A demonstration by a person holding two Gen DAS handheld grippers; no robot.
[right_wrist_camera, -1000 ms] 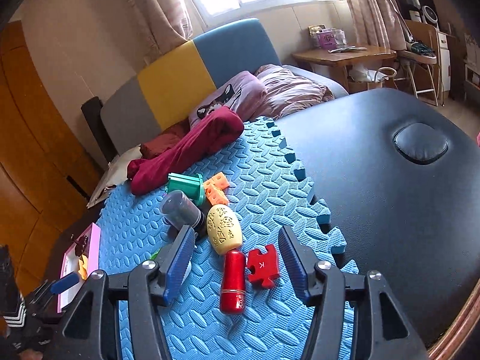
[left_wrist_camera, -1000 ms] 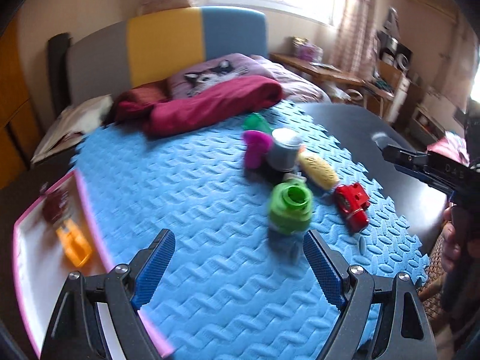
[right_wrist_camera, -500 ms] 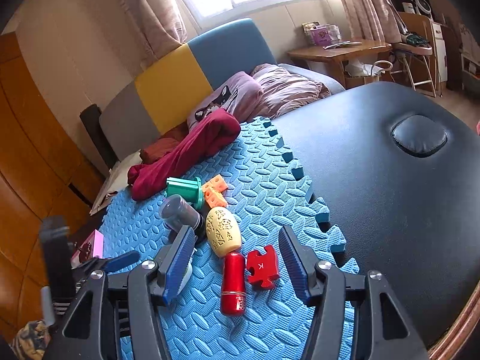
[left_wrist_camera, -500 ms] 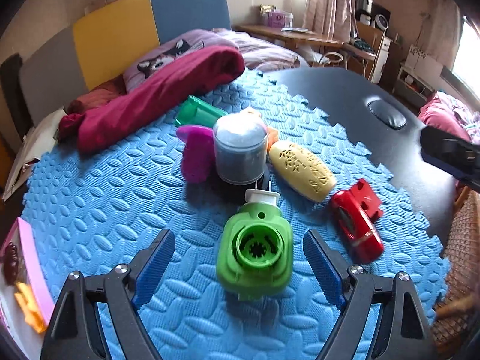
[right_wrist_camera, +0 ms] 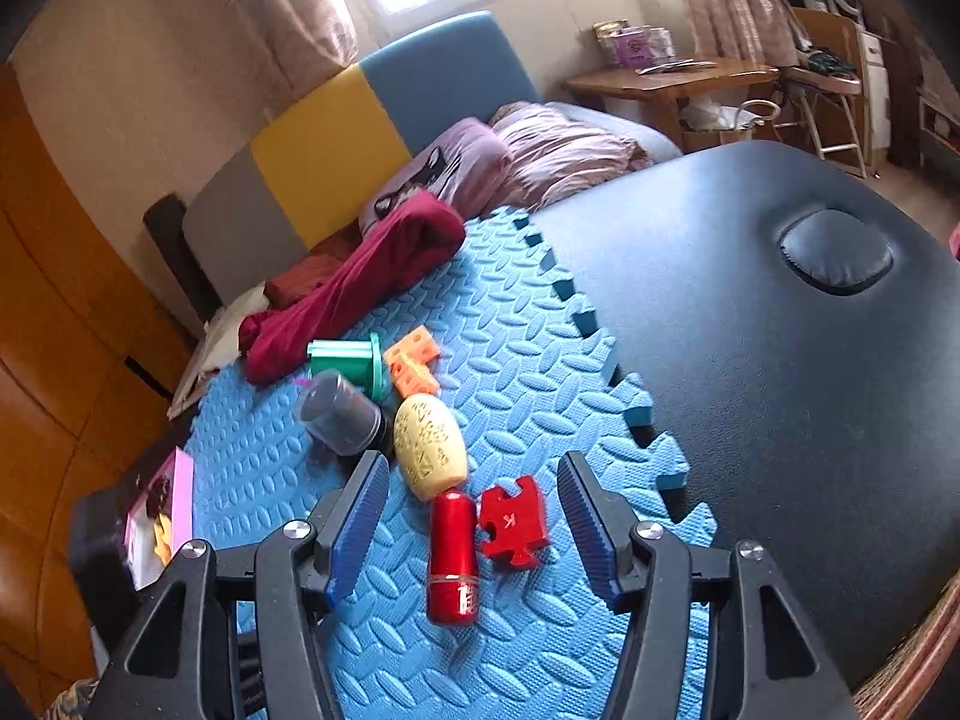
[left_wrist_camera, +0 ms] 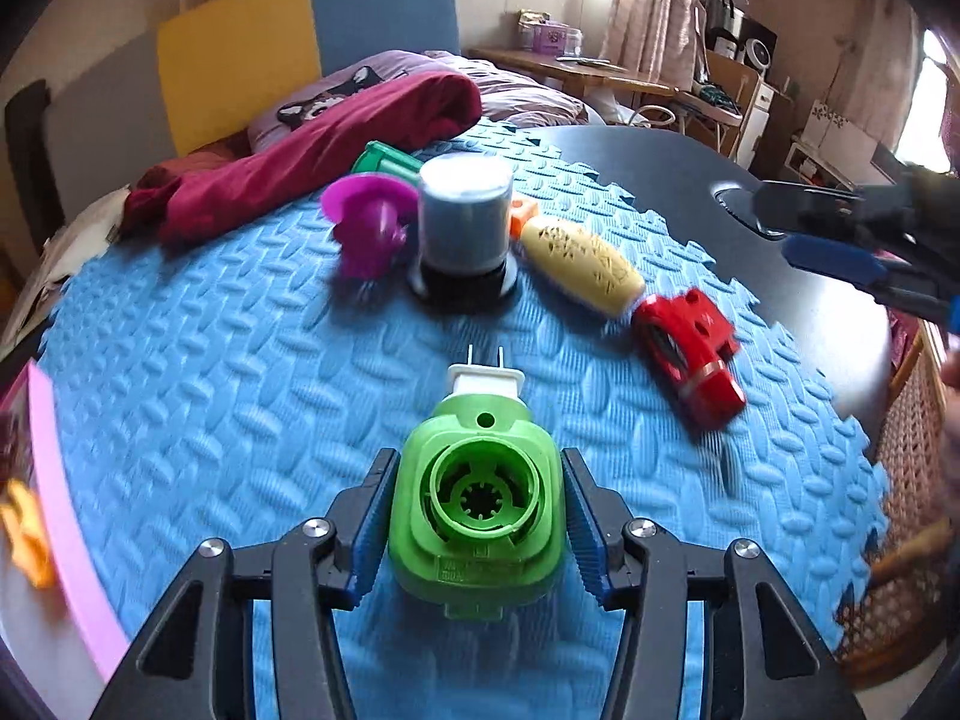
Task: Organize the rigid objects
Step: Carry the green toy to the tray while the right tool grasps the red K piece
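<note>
A green plug-in device (left_wrist_camera: 477,504) with a white plug end lies on the blue foam mat (left_wrist_camera: 210,360). My left gripper (left_wrist_camera: 475,462) is closing around it, its blue pads against both sides. My right gripper (right_wrist_camera: 473,468) is open above a red cylinder (right_wrist_camera: 453,558) and a red puzzle piece (right_wrist_camera: 513,522), touching neither. Beyond them lie a yellow egg-shaped piece (right_wrist_camera: 429,438), a grey lidded canister (right_wrist_camera: 339,414), a green cup (right_wrist_camera: 345,360) and an orange block (right_wrist_camera: 411,360). A magenta piece (left_wrist_camera: 369,222) stands left of the canister (left_wrist_camera: 465,222).
A pink-rimmed tray (left_wrist_camera: 60,510) holding an orange item sits at the mat's left edge. A dark red cloth (left_wrist_camera: 312,144) lies at the far edge. The black padded table (right_wrist_camera: 750,360) extends to the right of the mat. A bed and a desk stand behind.
My left gripper came down over the green device and its jaws narrowed from wide apart to the device's sides. The right gripper stayed where it was, still open.
</note>
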